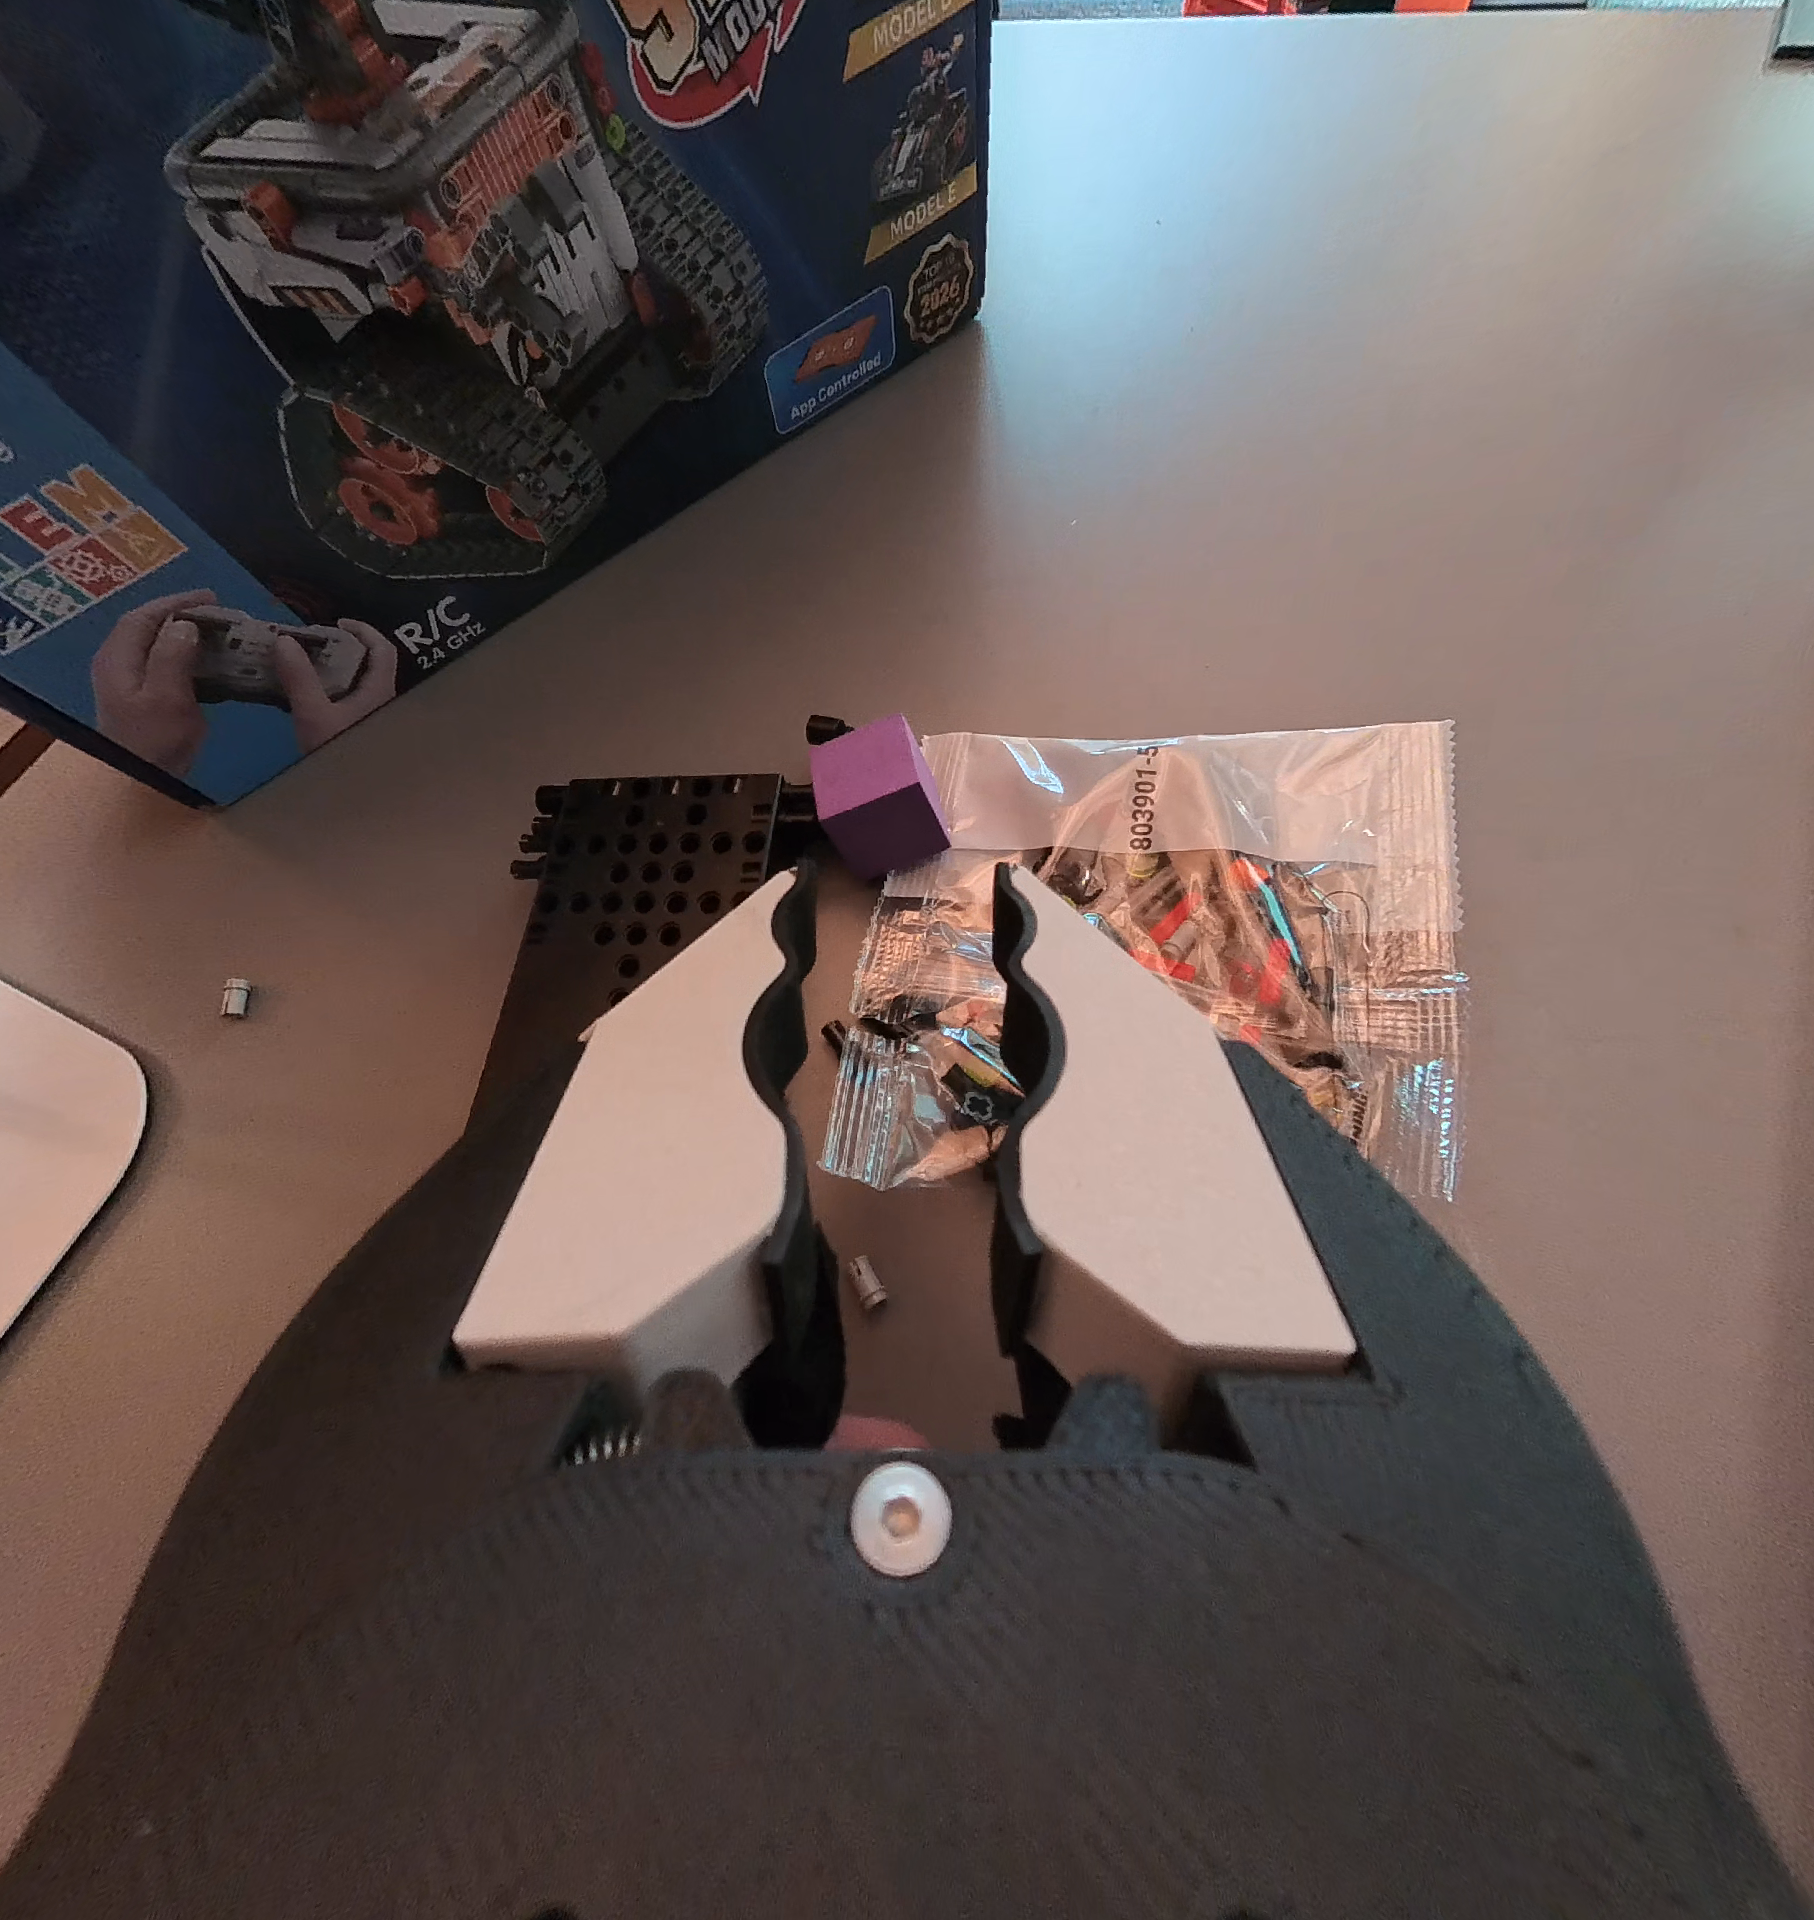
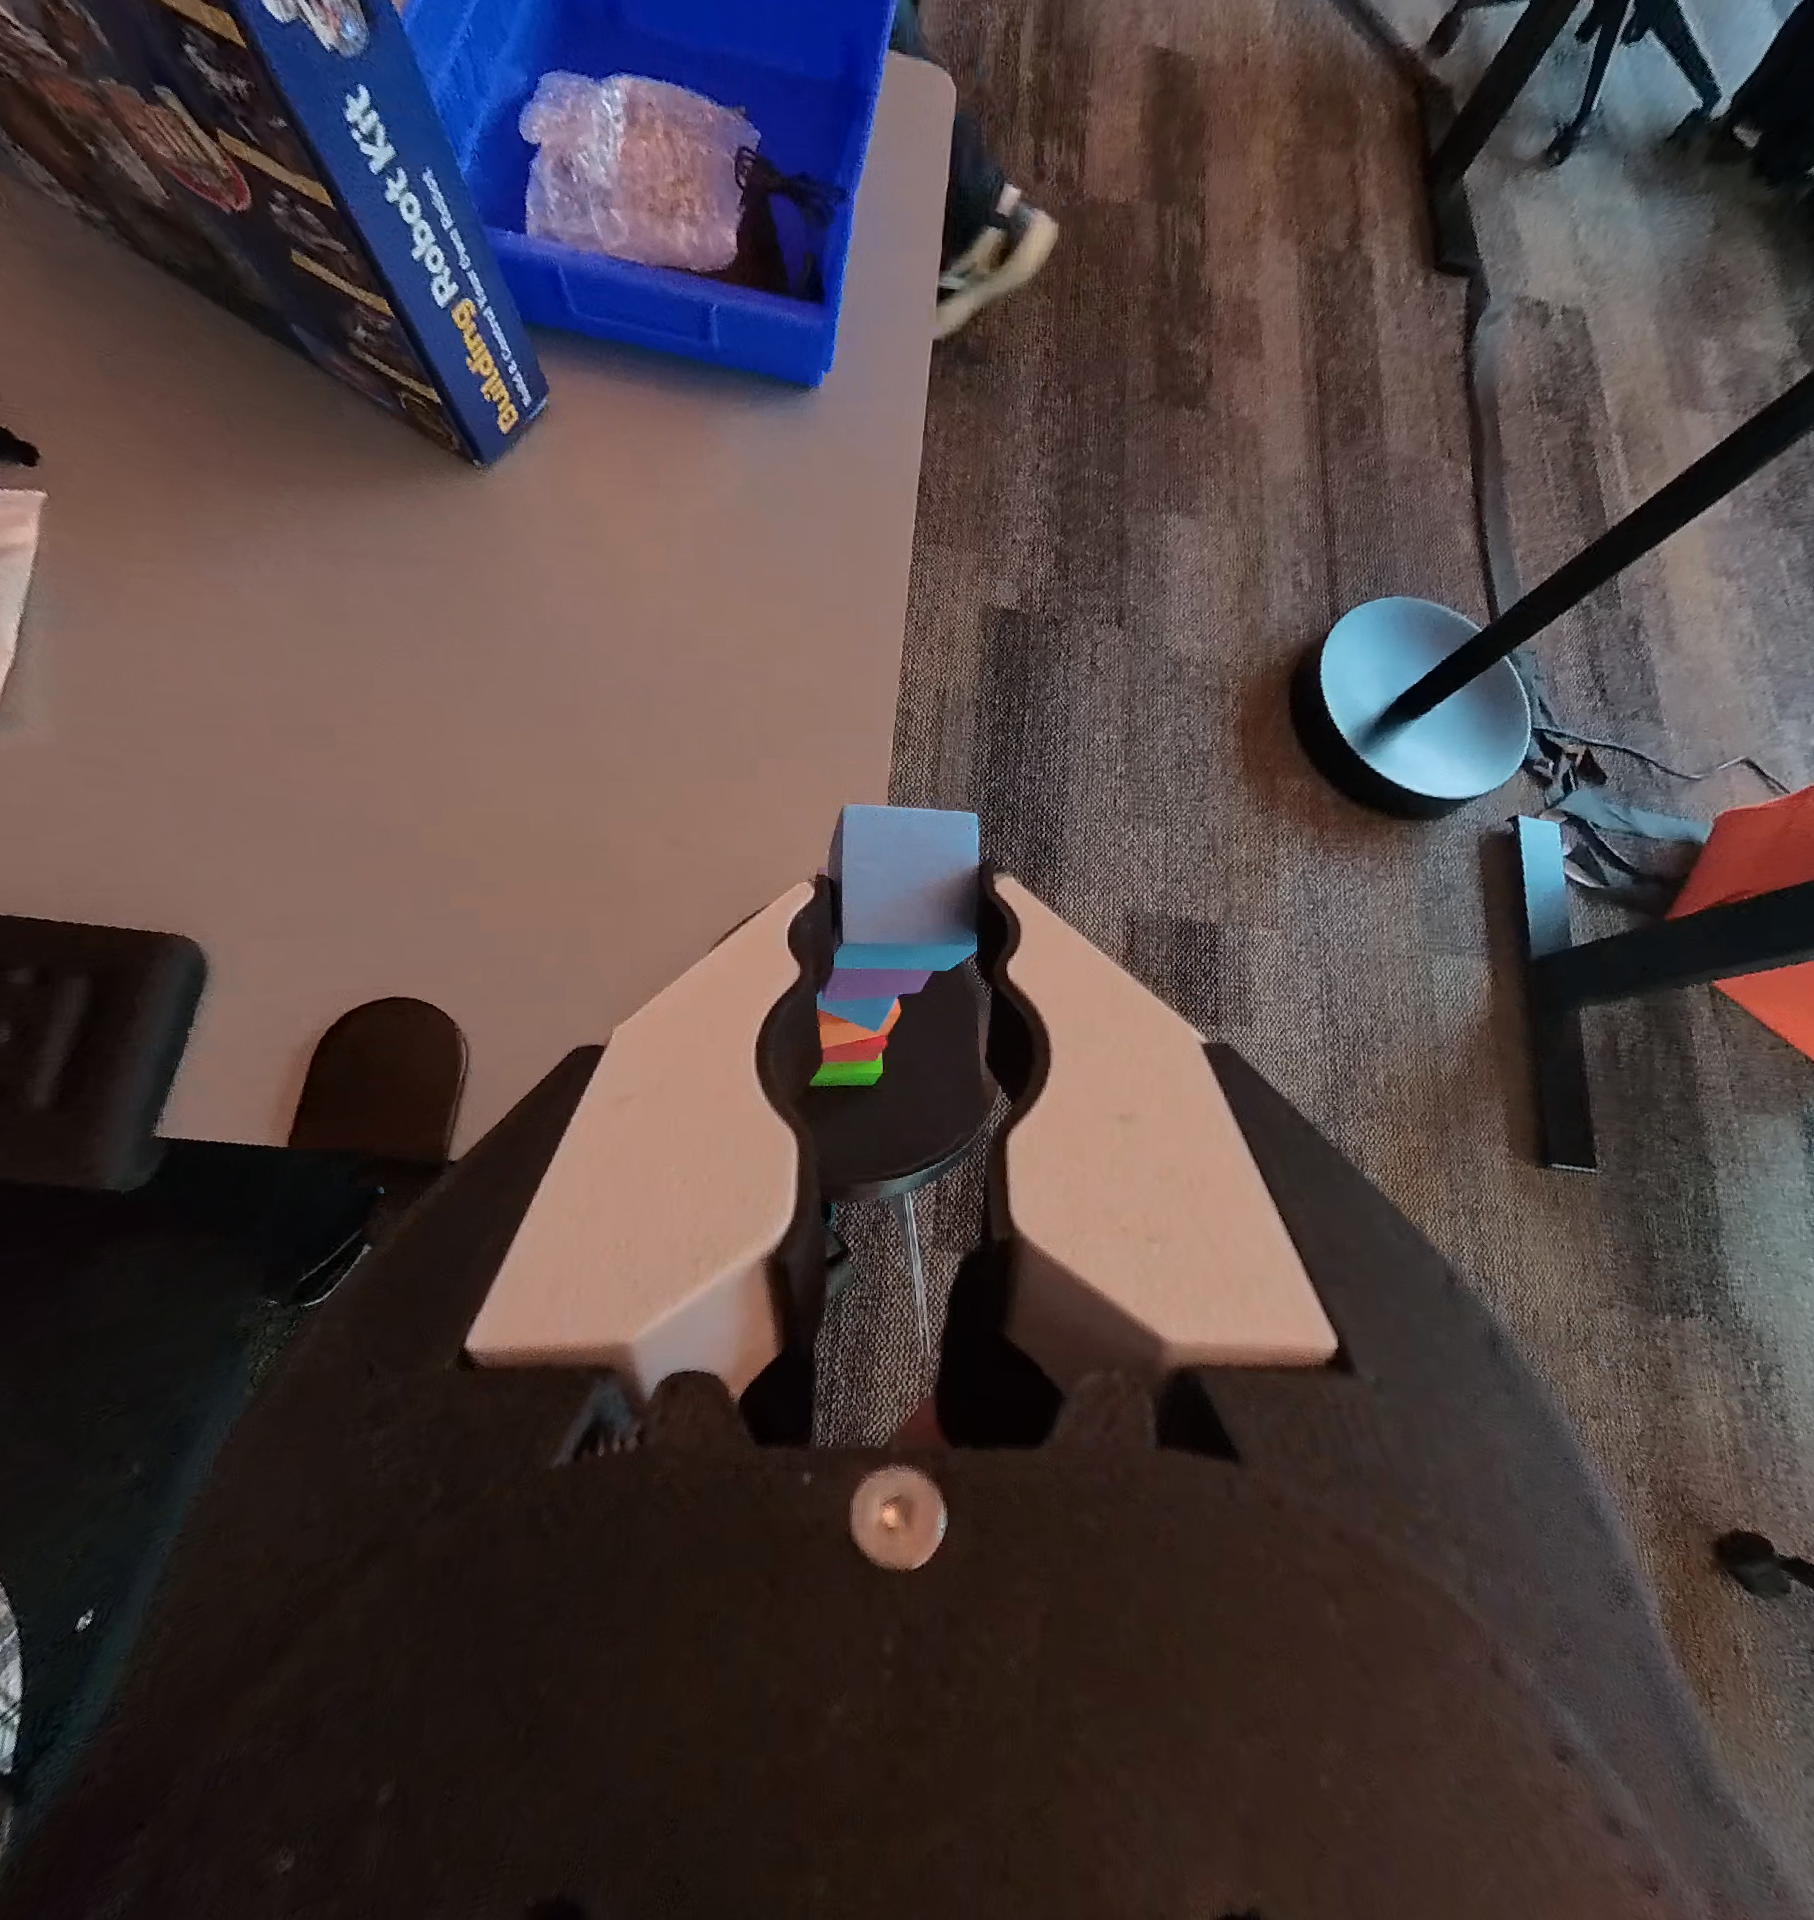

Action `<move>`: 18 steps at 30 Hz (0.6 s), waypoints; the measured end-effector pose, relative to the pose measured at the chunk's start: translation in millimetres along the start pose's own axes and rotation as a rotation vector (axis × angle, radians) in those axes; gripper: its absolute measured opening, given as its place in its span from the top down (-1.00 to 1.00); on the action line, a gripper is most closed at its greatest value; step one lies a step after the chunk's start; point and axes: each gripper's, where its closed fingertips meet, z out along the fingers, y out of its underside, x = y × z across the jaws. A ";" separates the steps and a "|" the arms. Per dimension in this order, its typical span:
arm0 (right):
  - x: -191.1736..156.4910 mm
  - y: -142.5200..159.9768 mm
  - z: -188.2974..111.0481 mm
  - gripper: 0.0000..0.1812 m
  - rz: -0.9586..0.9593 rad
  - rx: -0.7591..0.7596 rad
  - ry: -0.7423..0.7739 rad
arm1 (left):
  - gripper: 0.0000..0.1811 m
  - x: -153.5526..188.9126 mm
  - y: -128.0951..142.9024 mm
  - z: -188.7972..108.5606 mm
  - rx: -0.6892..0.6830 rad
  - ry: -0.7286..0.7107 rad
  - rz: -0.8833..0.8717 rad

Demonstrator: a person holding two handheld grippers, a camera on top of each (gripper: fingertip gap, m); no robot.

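Note:
My left gripper (image 1: 903, 873) is open and empty, hovering above the grey table (image 1: 1402, 416). Just beyond its tips lies a purple cube (image 1: 877, 790). A small clear bag of parts (image 1: 913, 1070) lies between and under the fingers, with a bigger clear bag (image 1: 1246, 831) to the right. A black perforated plate (image 1: 643, 873) lies to the left. My right gripper (image 2: 905, 883) is shut on a light blue cube (image 2: 908, 868). The cube is directly above a leaning stack of coloured blocks (image 2: 861, 1013) on a small black round stand (image 2: 903, 1132) beside the table edge.
A large blue toy-kit box (image 1: 415, 312) stands at the back left, with a blue bin (image 2: 674, 301) behind it. Small grey pins (image 1: 867, 1280) (image 1: 238, 1000) lie loose. A white object (image 1: 20, 1122) sits at the left edge. On the floor are a pole base (image 2: 1422, 707), an orange object (image 2: 1796, 914) and a person's shoe (image 2: 986, 260). There is about 55 centimetres between the tips of the two grippers. My right tips are about 55 centimetres from the black perforated plate (image 1: 643, 873), my left tips only 5 centimetres.

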 end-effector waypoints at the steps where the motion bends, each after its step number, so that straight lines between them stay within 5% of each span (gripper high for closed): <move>1: 0.7 1.2 2.4 0.71 0.003 -0.006 -0.003 | 0.64 0.2 0.3 0.2 -0.001 0.000 0.001; 18: 4.5 4.7 8.7 0.56 -0.005 -0.059 0.005 | 0.64 0.6 0.7 1.0 -0.004 0.004 0.002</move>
